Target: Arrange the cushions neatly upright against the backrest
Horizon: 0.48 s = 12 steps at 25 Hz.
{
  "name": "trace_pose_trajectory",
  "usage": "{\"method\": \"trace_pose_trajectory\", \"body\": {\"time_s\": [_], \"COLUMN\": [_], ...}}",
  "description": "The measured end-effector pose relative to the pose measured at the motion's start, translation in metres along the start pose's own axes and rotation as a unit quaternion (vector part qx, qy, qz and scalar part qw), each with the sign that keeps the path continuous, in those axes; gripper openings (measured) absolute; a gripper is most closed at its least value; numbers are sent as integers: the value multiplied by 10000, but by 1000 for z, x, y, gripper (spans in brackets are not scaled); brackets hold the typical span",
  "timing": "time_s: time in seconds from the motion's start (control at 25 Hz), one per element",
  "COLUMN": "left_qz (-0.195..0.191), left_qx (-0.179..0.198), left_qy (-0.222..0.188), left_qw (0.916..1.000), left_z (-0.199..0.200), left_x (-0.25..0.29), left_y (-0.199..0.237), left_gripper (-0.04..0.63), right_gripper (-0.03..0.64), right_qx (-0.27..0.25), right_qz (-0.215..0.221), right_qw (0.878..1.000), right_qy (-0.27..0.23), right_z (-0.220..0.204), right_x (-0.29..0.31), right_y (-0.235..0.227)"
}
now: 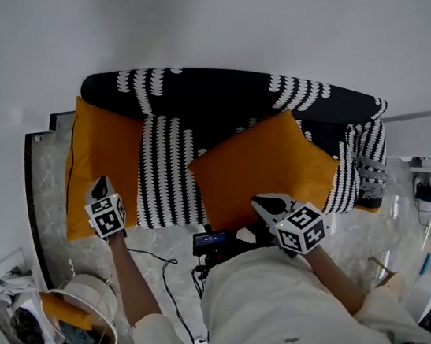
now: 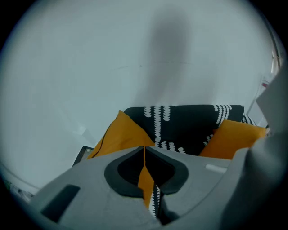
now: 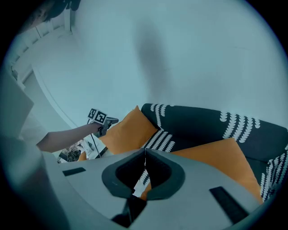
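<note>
In L gripper view, L claw pinches L cushion — head view hides it; R claw closed.

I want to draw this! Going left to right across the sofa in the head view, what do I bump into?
left orange cushion → striped sofa seat → right orange cushion → striped sofa arm

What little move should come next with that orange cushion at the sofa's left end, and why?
Probably swing the left cushion inward and stand it against the backrest: the left claw is shut on its edge, and it leans outward past the end of the sofa, not upright.
</note>
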<state>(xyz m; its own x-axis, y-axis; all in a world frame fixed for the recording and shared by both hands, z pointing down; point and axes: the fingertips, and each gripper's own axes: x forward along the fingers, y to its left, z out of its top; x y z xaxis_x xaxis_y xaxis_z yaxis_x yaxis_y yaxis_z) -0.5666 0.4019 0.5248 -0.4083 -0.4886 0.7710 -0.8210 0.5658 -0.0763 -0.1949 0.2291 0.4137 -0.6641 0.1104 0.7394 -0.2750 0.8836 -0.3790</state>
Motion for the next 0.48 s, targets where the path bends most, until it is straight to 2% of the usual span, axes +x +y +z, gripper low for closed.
{"method": "trace_pose_trajectory", "body": {"time_s": [0.28, 0.48], "left_qz": [-637, -1212], "left_qx": [330, 876], "left_qy": [-6, -142], "left_qw": [9974, 9887], "left_z": [18, 48], "left_x": [-9, -17], "left_y": [-96, -180], "left_gripper": [21, 21], "right_gripper": [9, 8], "right_qx": [350, 679], "right_qz": [-206, -393], "right_qw": [9987, 9951], "right_qy": [-312, -600], "right_z": [-10, -23], "right_x": [-28, -63], "right_y": [-36, -68]}}
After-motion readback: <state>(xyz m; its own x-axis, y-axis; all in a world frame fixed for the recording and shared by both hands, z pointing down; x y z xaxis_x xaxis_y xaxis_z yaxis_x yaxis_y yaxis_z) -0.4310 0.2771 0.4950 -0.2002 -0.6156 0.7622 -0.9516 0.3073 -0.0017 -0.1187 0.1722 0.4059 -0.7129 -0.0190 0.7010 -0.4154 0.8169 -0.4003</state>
